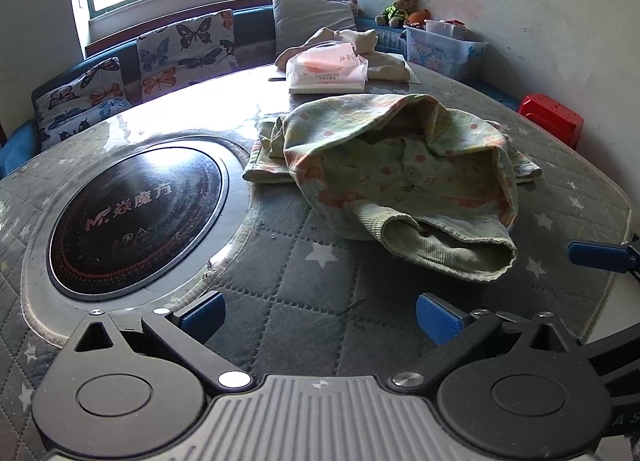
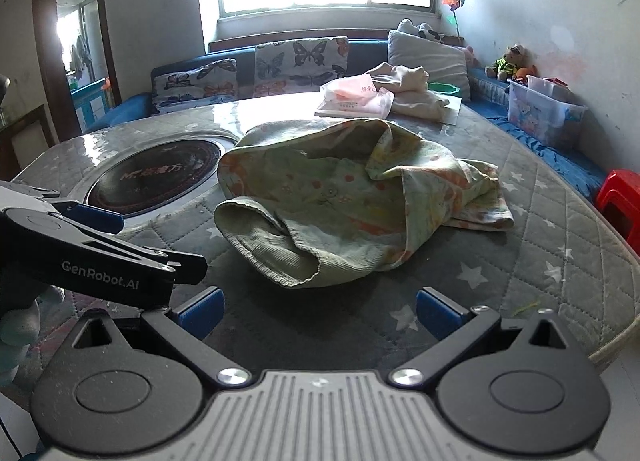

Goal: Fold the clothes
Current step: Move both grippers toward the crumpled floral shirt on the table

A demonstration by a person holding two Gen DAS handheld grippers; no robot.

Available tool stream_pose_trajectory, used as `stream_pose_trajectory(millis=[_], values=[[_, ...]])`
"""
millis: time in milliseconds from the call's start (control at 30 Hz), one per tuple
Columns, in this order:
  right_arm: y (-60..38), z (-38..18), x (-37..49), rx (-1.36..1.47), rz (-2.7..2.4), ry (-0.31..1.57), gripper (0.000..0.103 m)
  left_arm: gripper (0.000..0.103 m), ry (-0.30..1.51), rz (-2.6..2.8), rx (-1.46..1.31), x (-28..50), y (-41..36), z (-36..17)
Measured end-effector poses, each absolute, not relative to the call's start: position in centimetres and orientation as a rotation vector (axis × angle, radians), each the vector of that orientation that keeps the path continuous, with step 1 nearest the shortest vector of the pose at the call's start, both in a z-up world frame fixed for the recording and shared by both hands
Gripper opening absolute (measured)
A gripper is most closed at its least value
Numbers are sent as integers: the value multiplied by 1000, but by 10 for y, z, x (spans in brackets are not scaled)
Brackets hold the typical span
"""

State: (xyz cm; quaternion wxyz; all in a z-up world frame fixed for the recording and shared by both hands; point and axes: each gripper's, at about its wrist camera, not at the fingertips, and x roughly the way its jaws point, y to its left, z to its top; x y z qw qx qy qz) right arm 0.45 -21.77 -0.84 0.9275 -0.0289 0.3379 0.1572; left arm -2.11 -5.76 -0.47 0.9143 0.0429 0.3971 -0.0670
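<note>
The left gripper (image 1: 320,315) and right gripper (image 2: 320,311) hover low and level over the quilted table cover (image 1: 288,277), jaws spread wide and gripping nothing, a bare strip of cover between each pair of fingertips. Just ahead of both lies the crumpled floral baby garment (image 2: 344,197), its ribbed cuff (image 2: 264,237) nearest the right gripper; the induction hob (image 1: 136,217) sits ahead-left. Farther off, a tissue pack (image 1: 326,71) touches a cream cloth (image 1: 376,53) near the table's far edge.

Crumpled pale-green floral cotton garment (image 1: 400,177) w/ ribbed cuff, soft, matt; grey star-print quilted table cover (image 1: 304,261) under glossy film; round black glass hob (image 1: 136,217), shiny.
</note>
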Motion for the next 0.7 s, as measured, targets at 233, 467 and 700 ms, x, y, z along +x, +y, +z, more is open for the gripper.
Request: stream_pose_trajectory(millis=[233,467,700], values=[[-218,-10,9,-56,326,700,103,103,831,-133,89,-15,-58,-5],[-216,-12,17,-54,327,710,103,103,848,-127,79,-8,-56,-8],[-214,-14,24,-56,336,719,103,103,864,-121,73,-1,-54,-9]])
